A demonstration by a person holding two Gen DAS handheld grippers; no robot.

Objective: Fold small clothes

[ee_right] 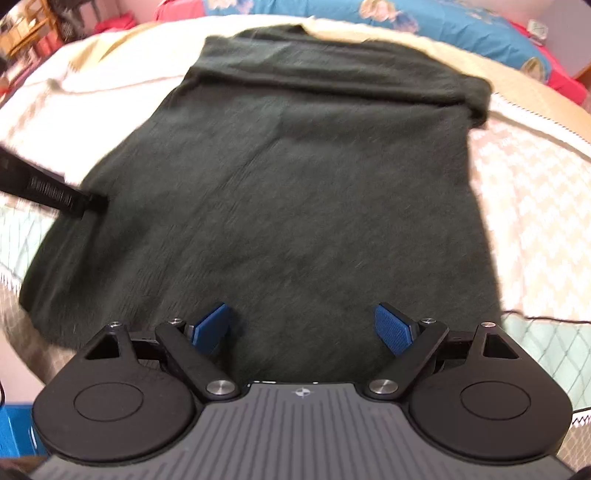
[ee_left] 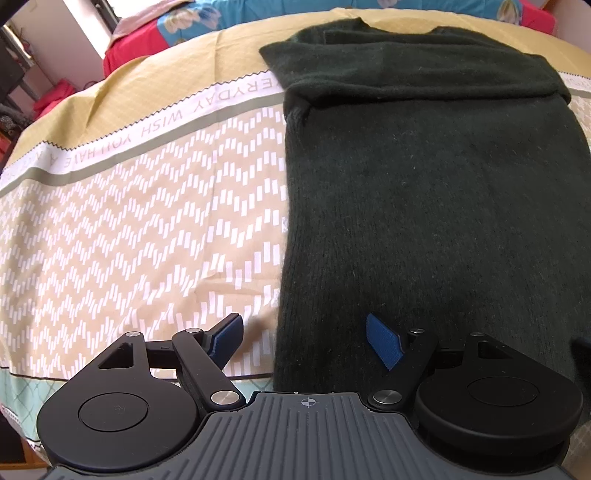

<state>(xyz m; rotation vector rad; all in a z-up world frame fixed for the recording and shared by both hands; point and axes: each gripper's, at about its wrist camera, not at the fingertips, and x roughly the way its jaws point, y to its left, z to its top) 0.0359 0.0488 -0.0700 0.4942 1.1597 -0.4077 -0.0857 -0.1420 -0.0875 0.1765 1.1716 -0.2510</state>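
A dark green knitted sweater (ee_left: 424, 177) lies flat on the bed, its sleeves folded across the top near the collar. It also fills the right wrist view (ee_right: 295, 184). My left gripper (ee_left: 306, 338) is open and empty, low over the sweater's near left hem edge; one blue pad is over the sheet, the other over the knit. My right gripper (ee_right: 303, 326) is open and empty, just above the near hem toward the right side. The left gripper's black finger (ee_right: 55, 195) shows at the left of the right wrist view, at the sweater's left edge.
The bed sheet (ee_left: 129, 221) is beige with white zigzag marks and a lettered band. Blue floral and red bedding (ee_left: 192, 22) lies at the far end. A thin black cable (ee_right: 535, 317) runs over the sheet at the right. A blue box (ee_right: 14, 428) sits low left.
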